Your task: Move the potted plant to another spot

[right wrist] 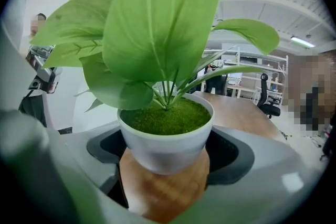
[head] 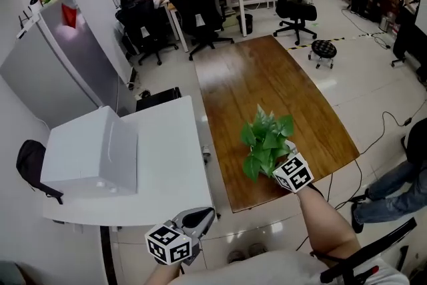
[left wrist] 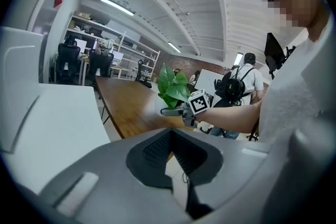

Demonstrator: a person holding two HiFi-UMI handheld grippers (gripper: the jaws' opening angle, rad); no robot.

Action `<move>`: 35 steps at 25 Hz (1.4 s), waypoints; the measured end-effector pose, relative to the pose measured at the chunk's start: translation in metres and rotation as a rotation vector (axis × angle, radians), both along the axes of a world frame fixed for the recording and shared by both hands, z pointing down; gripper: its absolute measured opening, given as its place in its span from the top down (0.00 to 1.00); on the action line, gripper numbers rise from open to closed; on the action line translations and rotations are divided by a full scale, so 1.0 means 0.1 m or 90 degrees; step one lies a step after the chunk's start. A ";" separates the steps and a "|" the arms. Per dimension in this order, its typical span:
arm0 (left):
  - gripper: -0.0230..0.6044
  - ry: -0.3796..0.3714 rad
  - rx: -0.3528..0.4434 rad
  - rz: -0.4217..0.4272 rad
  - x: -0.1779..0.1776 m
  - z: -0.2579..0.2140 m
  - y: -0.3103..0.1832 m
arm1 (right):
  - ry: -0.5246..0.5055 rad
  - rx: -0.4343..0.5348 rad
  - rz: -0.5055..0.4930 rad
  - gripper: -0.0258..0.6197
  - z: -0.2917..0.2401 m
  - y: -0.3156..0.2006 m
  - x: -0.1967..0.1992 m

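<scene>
The potted plant (head: 265, 138), green broad leaves in a white pot (right wrist: 165, 140), is near the front edge of the brown wooden table (head: 267, 77). My right gripper (head: 277, 160) is shut on the pot, one jaw on each side (right wrist: 165, 157). Wood shows under the pot; I cannot tell whether it rests on the table or hangs just above. My left gripper (head: 200, 217) is low at the front, off the white table's corner, shut with nothing in it (left wrist: 176, 165). From the left gripper view, the plant (left wrist: 172, 86) and right gripper (left wrist: 169, 111) appear ahead.
A white table (head: 167, 157) with a white box (head: 90, 153) stands left of the wooden table. Black office chairs (head: 200, 17) and desks are at the back. A person's legs (head: 390, 190) and a black chair (head: 373, 250) are at the right.
</scene>
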State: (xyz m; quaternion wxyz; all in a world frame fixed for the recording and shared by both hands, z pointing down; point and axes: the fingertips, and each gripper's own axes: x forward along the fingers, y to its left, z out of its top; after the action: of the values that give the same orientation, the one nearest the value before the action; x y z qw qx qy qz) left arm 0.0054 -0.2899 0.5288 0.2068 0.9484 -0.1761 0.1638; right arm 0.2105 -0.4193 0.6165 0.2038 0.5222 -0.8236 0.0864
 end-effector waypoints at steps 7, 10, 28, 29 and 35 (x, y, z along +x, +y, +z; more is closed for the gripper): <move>0.97 0.001 0.004 0.061 0.64 0.02 -0.01 | 0.000 -0.009 0.068 0.24 0.08 0.26 0.76; 0.97 0.000 0.008 0.086 0.86 0.00 -0.01 | -0.005 -0.019 0.094 0.24 0.18 0.33 1.01; 0.97 -0.033 -0.010 0.120 1.17 0.23 -0.11 | -0.036 -0.060 0.135 0.24 0.83 0.36 1.34; 0.97 -0.033 -0.010 0.120 1.18 0.24 -0.12 | -0.037 -0.058 0.136 0.24 0.84 0.35 1.34; 0.97 -0.036 -0.012 0.120 1.14 0.25 -0.17 | -0.030 -0.048 0.138 0.24 0.86 0.31 1.33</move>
State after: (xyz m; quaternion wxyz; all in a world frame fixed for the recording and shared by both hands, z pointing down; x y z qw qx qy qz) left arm 0.1194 -0.3064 0.5539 0.1944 0.9538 -0.0899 0.2108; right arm 0.3436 -0.3881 0.7028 0.1932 0.5981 -0.7630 0.1509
